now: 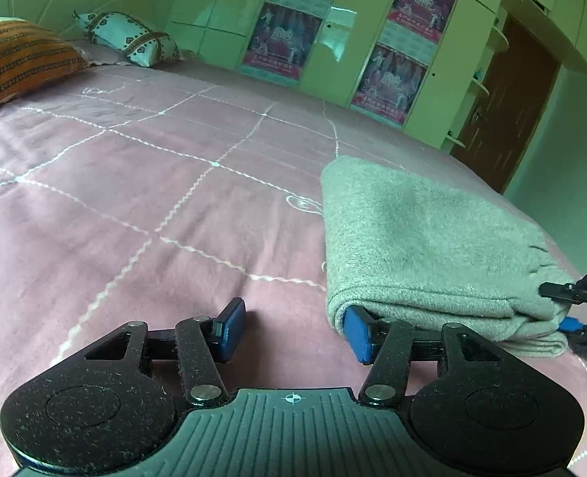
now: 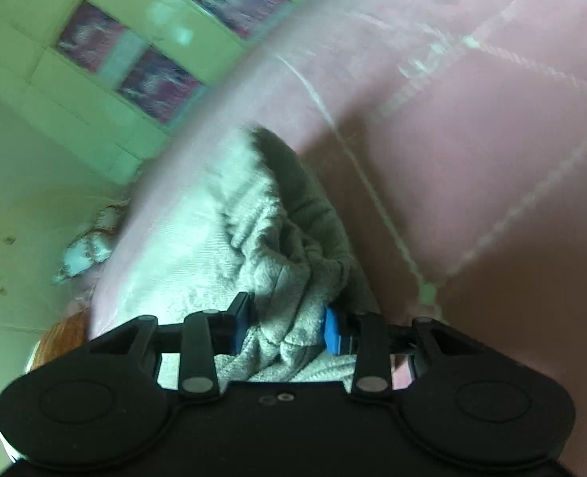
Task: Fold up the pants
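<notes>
A big bed (image 1: 142,183) with a pink cover fills most of the left wrist view, and the cover has thin white lines that make big squares. At the far end of the bed lie an orange striped pillow (image 1: 15,59) and a small white pillow with hearts (image 1: 130,37). Behind the bed stands a light green cupboard (image 1: 321,63) with pink posters (image 1: 281,35) on its doors, and a brown door (image 1: 504,119) is off to the right. Nothing else lies on the cover near the work. The gray pants (image 1: 424,246) are folded into a thick, soft pile near the right edge of the bed, close to the camera. The long side of the pile runs away from the camera toward the cupboard, and a rounded fold faces the front. The left gripper (image 1: 293,332) sits low on the bed with its fingers wide apart. The right blue finger (image 1: 357,334) is tucked just under the front corner of the pile, the other rests on the bare cover, and nothing is pinched between them. The right gripper (image 1: 572,310) shows at the right edge of that view, at the pile's other front corner. In the blurry right wrist view, the right gripper (image 2: 287,328) has bunched gray cloth (image 2: 289,262) between its fingers, and both blue pads press on it, so it is grasping the pants. Beside the bed the pale floor (image 2: 23,238) shows.
</notes>
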`<action>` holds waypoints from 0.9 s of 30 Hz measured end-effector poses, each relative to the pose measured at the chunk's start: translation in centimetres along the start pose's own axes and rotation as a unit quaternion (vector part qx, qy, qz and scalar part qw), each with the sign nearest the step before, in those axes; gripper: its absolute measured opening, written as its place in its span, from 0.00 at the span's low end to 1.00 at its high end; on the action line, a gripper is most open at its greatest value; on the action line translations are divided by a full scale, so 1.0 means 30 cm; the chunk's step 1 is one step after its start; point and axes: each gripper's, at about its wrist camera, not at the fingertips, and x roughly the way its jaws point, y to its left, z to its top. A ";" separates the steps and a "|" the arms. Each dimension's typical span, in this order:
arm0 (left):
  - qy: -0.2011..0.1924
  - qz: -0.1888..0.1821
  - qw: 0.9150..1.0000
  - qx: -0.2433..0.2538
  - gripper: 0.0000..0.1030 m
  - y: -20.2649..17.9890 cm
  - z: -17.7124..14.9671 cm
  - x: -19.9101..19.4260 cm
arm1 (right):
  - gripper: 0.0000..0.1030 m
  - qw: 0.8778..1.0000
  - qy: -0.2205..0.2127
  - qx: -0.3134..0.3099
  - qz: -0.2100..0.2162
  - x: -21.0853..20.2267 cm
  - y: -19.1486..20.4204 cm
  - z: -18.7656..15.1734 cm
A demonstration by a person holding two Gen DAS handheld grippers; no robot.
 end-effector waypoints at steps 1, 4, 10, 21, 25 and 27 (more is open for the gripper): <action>0.000 -0.001 1.000 -0.003 0.54 0.003 -0.006 0.000 | 0.31 1.000 0.002 -0.015 -0.004 -0.005 0.011 -0.005; 0.006 0.000 1.000 0.001 0.54 0.001 -0.007 -0.014 | 0.32 1.000 0.011 0.012 0.012 -0.016 -0.024 0.009; 0.007 0.032 0.997 -0.069 0.53 0.162 0.028 -0.116 | 0.49 0.998 -0.037 0.042 -0.001 -0.119 -0.085 0.025; 0.101 -0.168 0.968 -0.154 0.69 0.071 0.194 0.258 | 0.65 0.999 -0.025 -0.001 0.021 -0.097 -0.086 0.058; 0.129 -0.207 0.948 -0.203 0.69 0.086 0.195 0.380 | 0.71 1.000 0.000 0.006 0.030 -0.024 -0.089 0.090; 0.133 -0.221 0.942 -0.214 0.68 0.088 0.185 0.418 | 0.71 0.999 0.006 0.004 0.034 -0.001 -0.091 0.101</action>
